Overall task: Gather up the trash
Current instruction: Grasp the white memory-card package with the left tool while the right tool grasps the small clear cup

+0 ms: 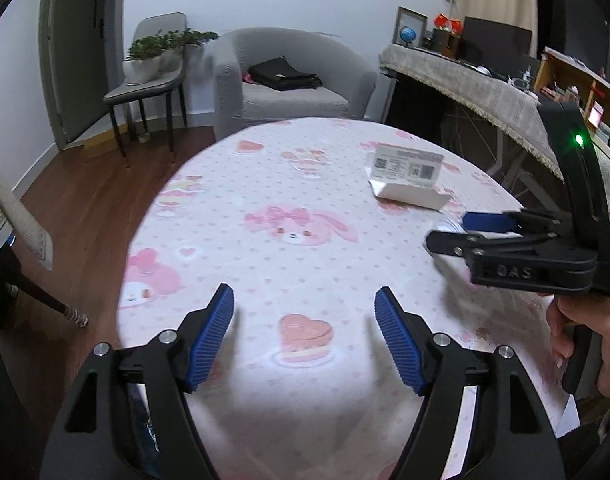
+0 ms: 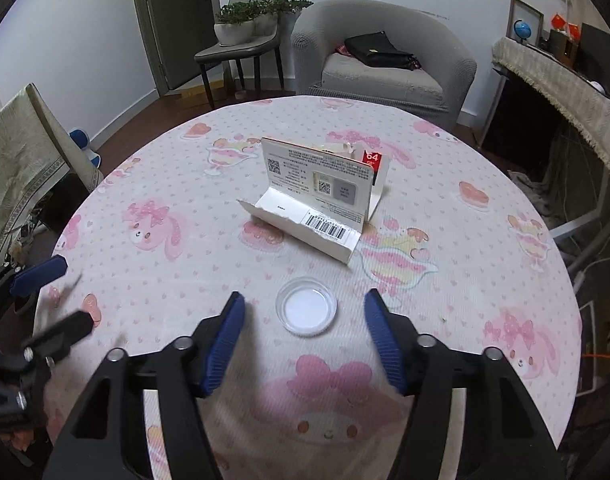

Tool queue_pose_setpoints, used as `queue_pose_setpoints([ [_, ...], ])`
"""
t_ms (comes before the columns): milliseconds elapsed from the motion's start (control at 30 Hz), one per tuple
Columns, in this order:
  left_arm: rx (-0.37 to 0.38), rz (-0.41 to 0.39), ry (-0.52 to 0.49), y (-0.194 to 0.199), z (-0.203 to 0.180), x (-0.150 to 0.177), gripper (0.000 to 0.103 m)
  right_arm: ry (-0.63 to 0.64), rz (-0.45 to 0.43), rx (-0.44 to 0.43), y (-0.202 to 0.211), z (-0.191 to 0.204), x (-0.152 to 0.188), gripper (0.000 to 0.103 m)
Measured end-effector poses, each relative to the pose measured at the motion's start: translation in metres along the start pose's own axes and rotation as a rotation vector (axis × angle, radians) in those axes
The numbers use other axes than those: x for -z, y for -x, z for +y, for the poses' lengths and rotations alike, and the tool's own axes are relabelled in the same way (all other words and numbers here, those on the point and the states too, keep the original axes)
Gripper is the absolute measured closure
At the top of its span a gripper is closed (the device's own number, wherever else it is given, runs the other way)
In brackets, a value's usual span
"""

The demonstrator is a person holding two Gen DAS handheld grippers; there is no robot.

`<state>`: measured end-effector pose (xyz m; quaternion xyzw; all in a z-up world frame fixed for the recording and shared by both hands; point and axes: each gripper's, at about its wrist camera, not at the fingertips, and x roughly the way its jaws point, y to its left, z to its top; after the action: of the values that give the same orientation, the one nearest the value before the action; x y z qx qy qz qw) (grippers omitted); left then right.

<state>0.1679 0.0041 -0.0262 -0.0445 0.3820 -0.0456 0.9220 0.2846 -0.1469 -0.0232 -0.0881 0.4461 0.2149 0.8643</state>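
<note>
The right gripper (image 2: 305,336) hangs open and empty over the bench (image 2: 485,264). The clear lid (image 2: 307,311) lies just ahead between its fingers; lower squarely, then pinch the rim. The opened box (image 2: 317,200) stands at twelve o'clock beyond (left gripper (image 1: 305,336) likewise open, empty).

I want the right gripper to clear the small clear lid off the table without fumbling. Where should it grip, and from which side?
The clear round lid lies flat on the tablecloth, just ahead of the open right gripper. Probably come steeply from above, straddling its raised rim across the full width; the low, flat shape leaves little else to pinch.
</note>
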Motion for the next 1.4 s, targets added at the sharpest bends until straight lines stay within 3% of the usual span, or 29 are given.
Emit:
queue_pose_setpoints([
  [67,0.017,0.006,-0.011,-0.003,-0.004,-0.001,0.023,0.008,-0.007,0.012,-0.001,0.0,0.0,0.047],
  [133,0.031,0.016,-0.017,-0.007,-0.007,-0.002,0.019,0.023,-0.008,0.012,-0.001,0.001,-0.002,0.059],
  [267,0.031,0.035,-0.026,-0.018,-0.012,-0.008,0.016,0.012,-0.01,0.004,0.001,-0.006,-0.003,0.072],
  [600,0.111,0.022,-0.083,-0.036,-0.042,-0.049,0.009,-0.088,-0.045,-0.032,0.021,-0.05,0.001,0.072],
  [967,0.173,0.031,-0.14,-0.077,-0.081,-0.079,0.008,-0.191,-0.057,0.038,0.035,-0.107,0.015,0.072],
  [1400,0.133,0.043,-0.134,-0.115,-0.097,-0.099,0.008,-0.208,-0.055,-0.002,0.034,-0.12,0.02,0.072],
])
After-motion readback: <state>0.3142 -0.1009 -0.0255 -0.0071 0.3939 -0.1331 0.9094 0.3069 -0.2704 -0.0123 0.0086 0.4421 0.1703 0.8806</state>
